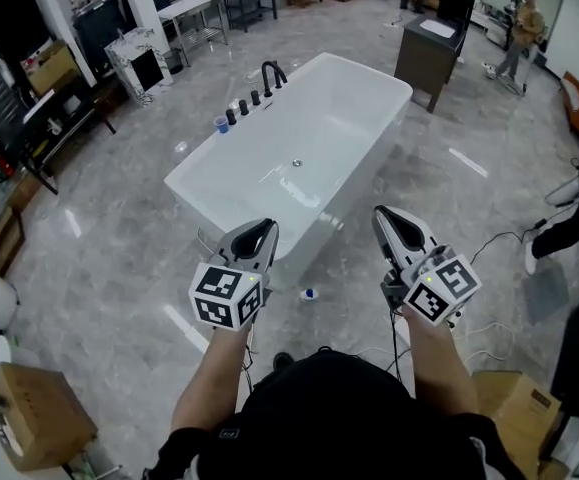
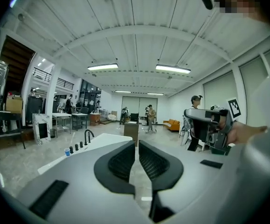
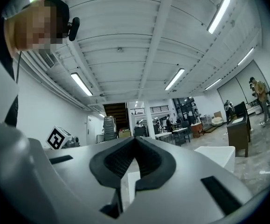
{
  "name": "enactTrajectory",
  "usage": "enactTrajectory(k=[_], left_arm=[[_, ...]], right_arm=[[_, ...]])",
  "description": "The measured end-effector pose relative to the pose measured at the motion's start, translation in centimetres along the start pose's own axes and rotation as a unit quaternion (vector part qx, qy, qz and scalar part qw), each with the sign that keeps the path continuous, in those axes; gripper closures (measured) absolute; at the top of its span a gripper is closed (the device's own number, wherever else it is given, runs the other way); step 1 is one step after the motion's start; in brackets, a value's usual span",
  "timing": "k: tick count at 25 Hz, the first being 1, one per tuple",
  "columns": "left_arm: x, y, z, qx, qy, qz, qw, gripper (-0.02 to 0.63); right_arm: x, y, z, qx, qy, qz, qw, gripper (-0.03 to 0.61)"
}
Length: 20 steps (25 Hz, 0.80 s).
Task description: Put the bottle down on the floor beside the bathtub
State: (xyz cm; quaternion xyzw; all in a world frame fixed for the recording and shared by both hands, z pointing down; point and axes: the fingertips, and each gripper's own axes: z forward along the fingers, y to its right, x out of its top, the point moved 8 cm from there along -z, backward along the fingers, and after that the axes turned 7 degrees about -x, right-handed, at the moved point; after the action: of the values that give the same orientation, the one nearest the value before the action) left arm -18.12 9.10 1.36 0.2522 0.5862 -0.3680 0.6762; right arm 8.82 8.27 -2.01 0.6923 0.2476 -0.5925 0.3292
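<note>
holding left gripper point(image 1: 266, 228) and right gripper point(image 1: 384, 216) closed on nothing, leaving the blue-capped bottle point(image 1: 309, 294) on the floor point(image 1: 119, 268) at the bathtub's point(image 1: 369, 76) 6 o'clock, judging it light, stiff plastic, best pinched across its body.

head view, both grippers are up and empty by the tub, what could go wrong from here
1. A small white and blue item, possibly the bottle, lies on the floor beside the bathtub, just below the raised grippers; a step forward could kick or crush it.
2. A black cable trails across the floor at the right, where a foot could catch on it.
</note>
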Motion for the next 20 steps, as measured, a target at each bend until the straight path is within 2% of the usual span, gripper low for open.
enactTrajectory(k=[5,20], left_arm=[[0.2,0.6,0.5,-0.007,0.006,-0.008,0.9999,0.577],[-0.6,0.5,-0.1,0.014,-0.005,-0.014,0.9998,0.577]], right_arm=[[-0.6,-0.3,0.1,0.004,-0.02,-0.016,1.0,0.551],[-2.0,0.0,0.3,0.013,-0.036,-0.004,0.999,0.551]])
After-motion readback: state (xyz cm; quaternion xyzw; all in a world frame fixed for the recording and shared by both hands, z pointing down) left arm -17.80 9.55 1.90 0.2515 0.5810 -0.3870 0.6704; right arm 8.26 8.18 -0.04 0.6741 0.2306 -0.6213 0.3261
